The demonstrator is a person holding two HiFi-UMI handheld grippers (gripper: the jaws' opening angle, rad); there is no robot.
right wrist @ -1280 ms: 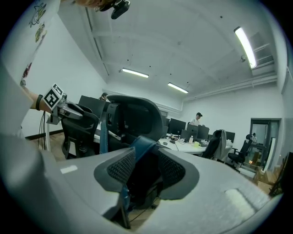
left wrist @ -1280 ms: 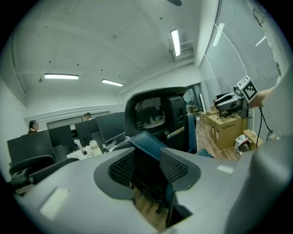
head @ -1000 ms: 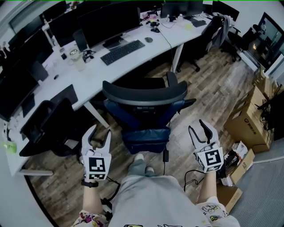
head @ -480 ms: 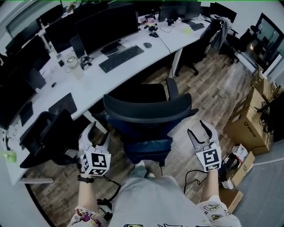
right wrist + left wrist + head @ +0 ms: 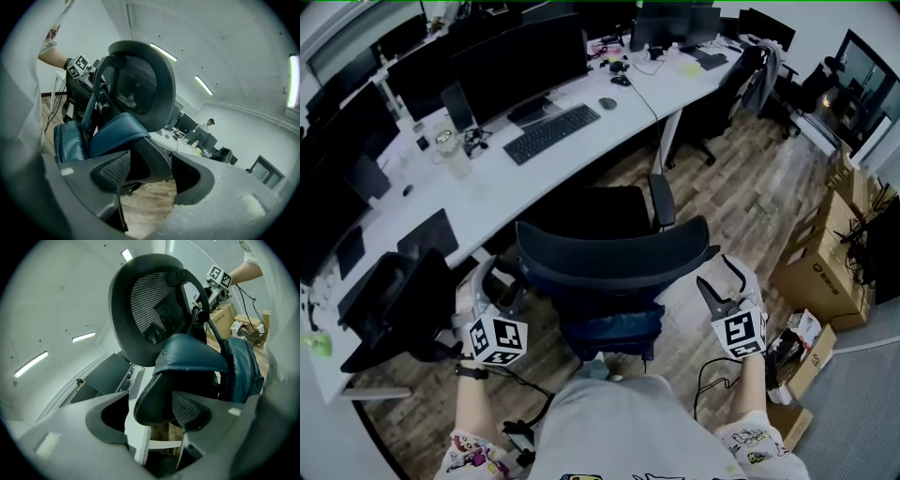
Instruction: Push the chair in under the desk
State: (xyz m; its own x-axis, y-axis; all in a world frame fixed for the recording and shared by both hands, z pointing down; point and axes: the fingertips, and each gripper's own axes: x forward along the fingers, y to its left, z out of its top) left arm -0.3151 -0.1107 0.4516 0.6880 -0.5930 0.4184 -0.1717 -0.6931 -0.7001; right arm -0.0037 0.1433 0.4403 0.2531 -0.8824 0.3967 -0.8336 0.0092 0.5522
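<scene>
- Office chair stands mid-frame, backrest toward you, seat just below the white desk edge.
- Your left gripper: jaws spread wide, just been opening. A black chair part sits in the gap.
- Your right gripper: likewise, at the backrest's right end.

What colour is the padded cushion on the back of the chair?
Dark blue cushion, clearest in the left gripper view.
</scene>
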